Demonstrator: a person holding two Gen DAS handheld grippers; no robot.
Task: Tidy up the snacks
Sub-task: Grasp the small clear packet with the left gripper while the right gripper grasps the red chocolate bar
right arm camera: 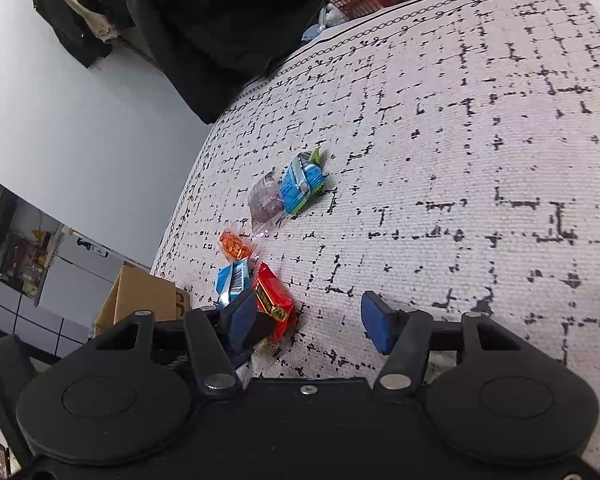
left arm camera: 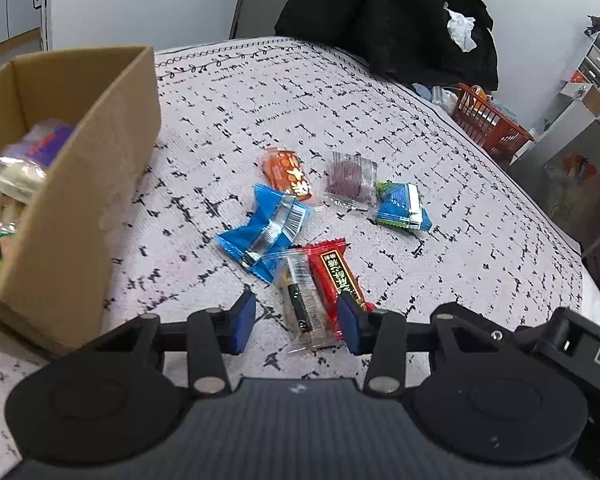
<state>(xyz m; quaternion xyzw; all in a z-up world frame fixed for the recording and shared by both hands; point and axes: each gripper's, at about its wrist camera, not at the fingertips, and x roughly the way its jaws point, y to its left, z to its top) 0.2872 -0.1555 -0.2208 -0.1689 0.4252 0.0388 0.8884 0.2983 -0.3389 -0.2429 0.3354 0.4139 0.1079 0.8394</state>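
Observation:
Several wrapped snacks lie on the patterned cloth (left arm camera: 260, 100): an orange packet (left arm camera: 288, 174), a blue packet (left arm camera: 266, 232), a clear packet with a purple sweet (left arm camera: 350, 180), a blue-green packet (left arm camera: 402, 208), a red bar (left arm camera: 334, 276) and a clear-wrapped dark bar (left arm camera: 302, 300). My left gripper (left arm camera: 296, 324) is open, low over the dark bar and the red bar's near end, which lie between its fingers. My right gripper (right arm camera: 308, 322) is open over bare cloth; the red bar (right arm camera: 274, 300) sits just beside its left finger. A cardboard box (left arm camera: 112, 184) at the left holds several snack bags.
A black garment (left arm camera: 388, 20) hangs past the table's far edge. Beyond the right edge stands an orange-red basket (left arm camera: 488, 120). In the right wrist view the cardboard box (right arm camera: 140, 296) is at the lower left, and the cloth (right arm camera: 480, 160) is bare to the right.

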